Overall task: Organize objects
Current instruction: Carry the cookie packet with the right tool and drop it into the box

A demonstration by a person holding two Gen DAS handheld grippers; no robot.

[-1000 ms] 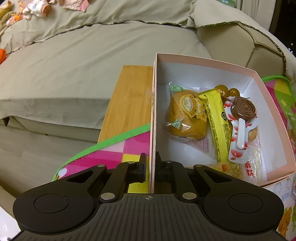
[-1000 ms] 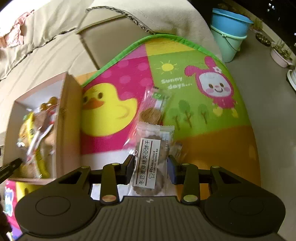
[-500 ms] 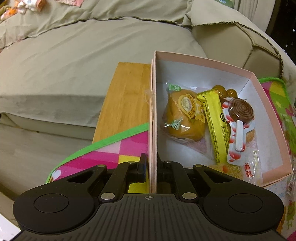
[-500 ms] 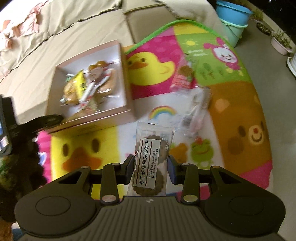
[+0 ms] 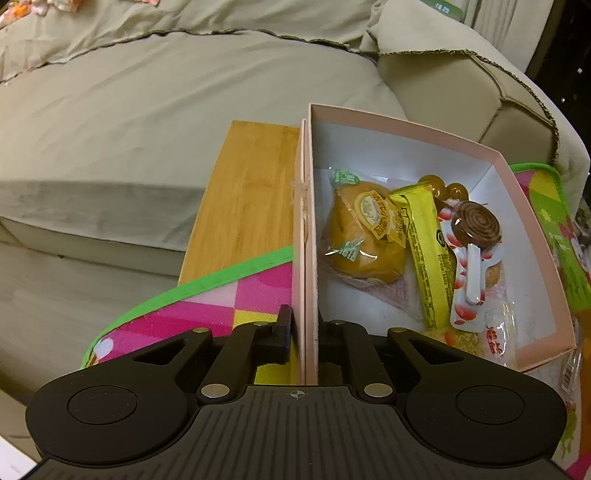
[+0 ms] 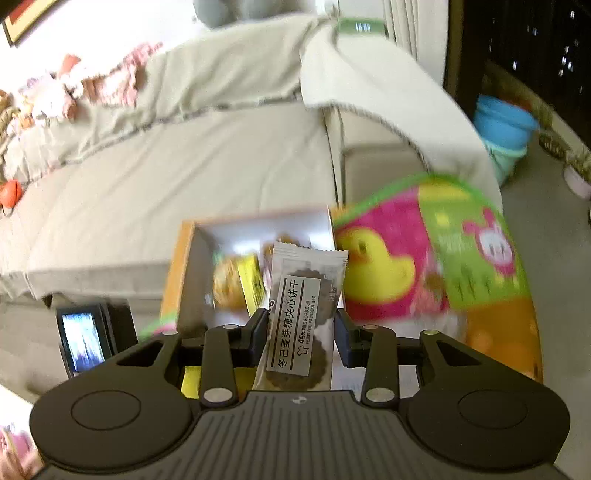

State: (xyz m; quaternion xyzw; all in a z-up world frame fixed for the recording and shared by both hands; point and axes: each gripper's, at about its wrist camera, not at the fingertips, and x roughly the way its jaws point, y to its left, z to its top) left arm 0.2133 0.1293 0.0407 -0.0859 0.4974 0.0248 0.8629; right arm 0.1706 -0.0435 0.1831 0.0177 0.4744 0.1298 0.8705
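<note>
Biscuits in a clear wrapper with a white label (image 6: 295, 325), pinched by the right gripper (image 6: 300, 334), now hang above the pink cardboard box (image 5: 406, 127) rather than the mat; drop-off looks imminent. Left gripper (image 5: 304, 332), jaws easing apart, straddles its near wall.

Ahead of me a wide beige sofa (image 6: 207, 155) fills most of the view, its throw cover (image 5: 221, 22) rumpled along the back and over the padded armrest (image 5: 461, 92), with small pink and orange soft things (image 6: 55, 96) scattered at its far left end. A bamboo-topped table (image 5: 251, 192) stands just in front of the seat cushion, partly under a bright play mat (image 6: 443, 266) with a yellow duck and a pink rabbit. To the right, on the pale floor (image 6: 554, 258), blue and mint buckets (image 6: 506, 129) are stacked beside a dark window (image 6: 517, 44), and a framed picture's corner (image 6: 22, 18) shows on the bright wall.
</note>
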